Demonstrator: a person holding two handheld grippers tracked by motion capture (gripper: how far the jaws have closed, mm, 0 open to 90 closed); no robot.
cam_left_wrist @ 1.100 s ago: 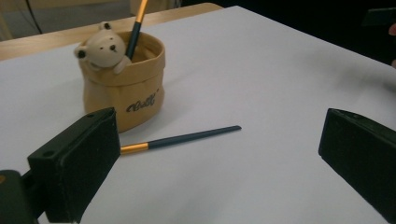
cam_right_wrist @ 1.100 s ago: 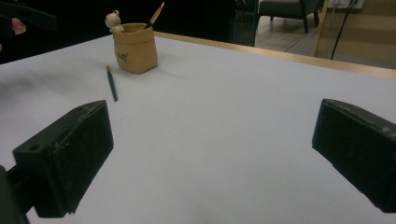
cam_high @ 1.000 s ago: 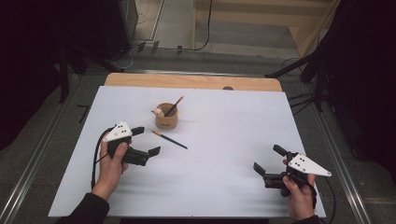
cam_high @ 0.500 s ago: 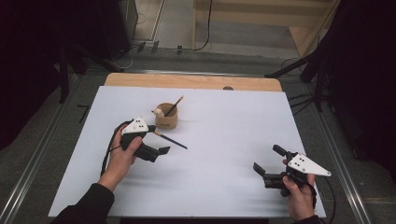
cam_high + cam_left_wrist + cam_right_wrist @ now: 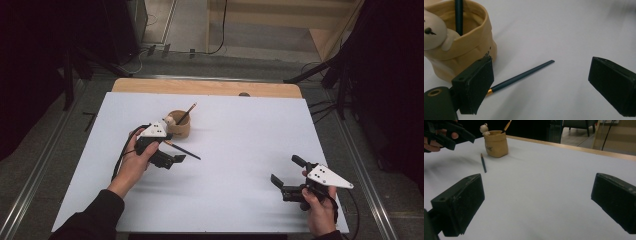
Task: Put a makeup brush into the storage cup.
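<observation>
1. The left gripper (image 5: 167, 159) hovers over the white table cover (image 5: 240, 150) with its jaws wide apart; they have just been closing slightly, and nothing is pressed between the pads.
2. In the left gripper view, a dark pencil (image 5: 522, 76) lies flat on the cover between and beyond the two jaws, its gold-banded end just beside the left-hand pad (image 5: 475, 86); whether it touches the pad cannot be told.
3. In the high view the pencil (image 5: 185, 150) lies just in front of the tan holder (image 5: 177, 127), near it but apart.
4. The holder is a soft tan pouch with a small pale animal figure (image 5: 434, 32) on its rim and another pencil (image 5: 186, 114) standing tilted inside.
5. Small dark writing on the pouch (image 5: 489, 148) is too small to read.
6. The right gripper (image 5: 286, 182) hangs well apart at the near right, jaws spread wide, holding nothing.
</observation>
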